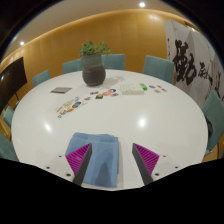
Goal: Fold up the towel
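A light blue towel (101, 158) lies flat on the round white table (150, 120), folded into a rough rectangle. My gripper (112, 160) hovers over it with the fingers spread wide. The left finger's magenta pad (80, 156) is over the towel's left edge. The right finger's pad (146, 157) is off the towel, over bare table to its right. Most of the towel lies between the fingers. Nothing is pressed between the pads.
A potted plant (93, 65) stands at the table's far side. Cards and small objects (100, 96) lie scattered beyond the towel. Teal chairs (158, 66) ring the table. A banner with black calligraphy (192, 62) hangs on the right wall.
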A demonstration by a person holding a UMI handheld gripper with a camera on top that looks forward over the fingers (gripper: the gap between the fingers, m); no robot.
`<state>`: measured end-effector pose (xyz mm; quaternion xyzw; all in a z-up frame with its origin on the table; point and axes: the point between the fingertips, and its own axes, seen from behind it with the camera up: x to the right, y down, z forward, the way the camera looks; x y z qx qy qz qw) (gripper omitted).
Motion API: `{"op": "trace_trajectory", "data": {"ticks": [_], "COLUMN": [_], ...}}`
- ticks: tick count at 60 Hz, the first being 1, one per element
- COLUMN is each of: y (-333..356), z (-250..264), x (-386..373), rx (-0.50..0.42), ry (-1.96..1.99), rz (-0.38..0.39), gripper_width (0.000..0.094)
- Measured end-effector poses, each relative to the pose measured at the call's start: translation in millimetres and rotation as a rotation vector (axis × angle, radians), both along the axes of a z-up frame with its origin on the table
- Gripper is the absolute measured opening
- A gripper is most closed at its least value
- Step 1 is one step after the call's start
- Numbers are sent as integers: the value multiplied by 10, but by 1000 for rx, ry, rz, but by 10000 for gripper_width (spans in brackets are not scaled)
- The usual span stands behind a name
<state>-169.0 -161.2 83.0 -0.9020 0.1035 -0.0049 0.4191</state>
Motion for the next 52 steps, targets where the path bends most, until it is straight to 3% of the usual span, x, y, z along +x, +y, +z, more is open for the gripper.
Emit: {"op": "trace_trajectory", "data": {"ticks": [20, 35, 52], "y": [-830, -1432, -1620], "z": [984, 1242, 1354], "x": [-358, -711, -921], "rx": [29, 26, 38], "ry": [-108, -130, -112], "rz": [-2, -35, -36], "gripper_width": [854, 866, 868]}}
